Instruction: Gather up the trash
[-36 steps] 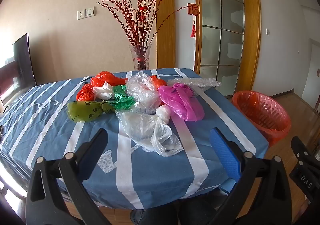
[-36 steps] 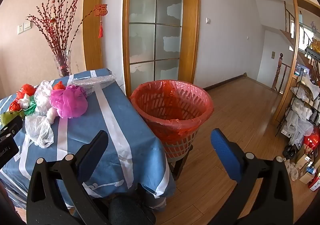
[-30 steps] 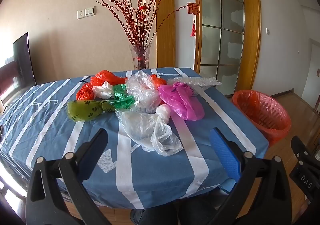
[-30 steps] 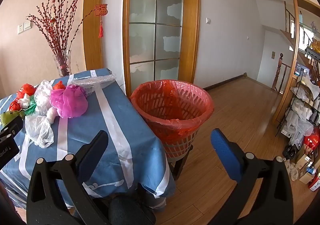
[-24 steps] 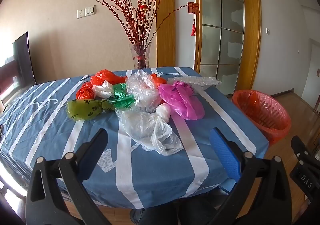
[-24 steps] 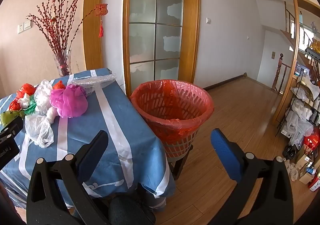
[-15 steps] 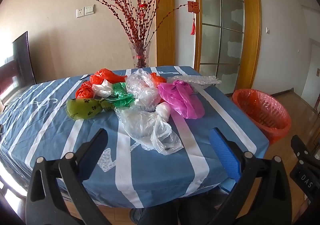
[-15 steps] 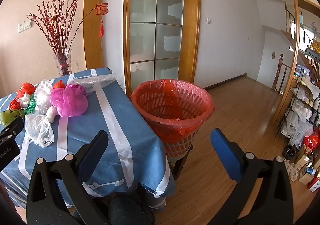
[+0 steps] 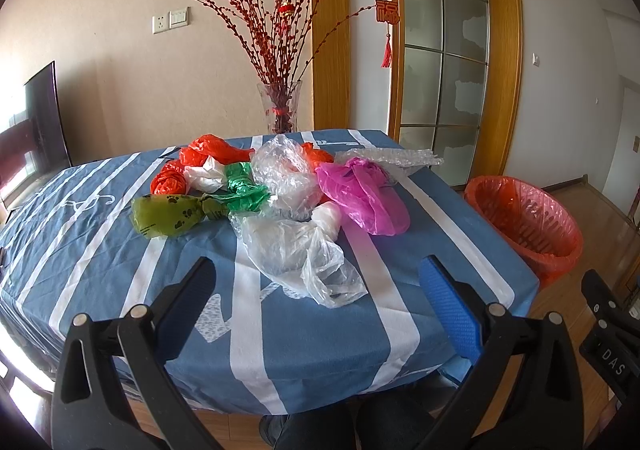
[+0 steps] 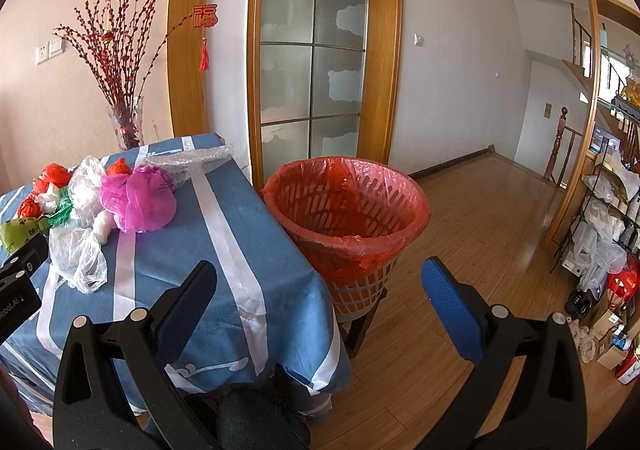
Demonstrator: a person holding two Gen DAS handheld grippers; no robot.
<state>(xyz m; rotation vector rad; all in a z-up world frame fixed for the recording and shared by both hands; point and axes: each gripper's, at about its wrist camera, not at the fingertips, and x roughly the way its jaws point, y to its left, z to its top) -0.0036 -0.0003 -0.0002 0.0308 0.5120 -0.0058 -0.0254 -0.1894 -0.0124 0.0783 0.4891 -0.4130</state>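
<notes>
Several crumpled plastic bags lie in a pile on the blue striped tablecloth (image 9: 320, 334): a clear bag (image 9: 298, 252) nearest me, a magenta bag (image 9: 362, 196), a green bag (image 9: 242, 190), an olive paw-print bag (image 9: 166, 214) and orange bags (image 9: 208, 154). My left gripper (image 9: 316, 276) is open and empty, just short of the clear bag. A basket lined with a red bag (image 10: 346, 206) stands beside the table's right edge; it also shows in the left wrist view (image 9: 524, 220). My right gripper (image 10: 320, 278) is open and empty, facing the basket.
A glass vase with red branches (image 9: 280, 112) stands at the table's far edge. A glass door with a wooden frame (image 10: 316, 62) is behind the basket. Wire shelves with clutter (image 10: 604, 234) stand at the far right on the wooden floor (image 10: 480, 242).
Both grippers have drifted very slightly; the views are almost the same. Both stay open and empty.
</notes>
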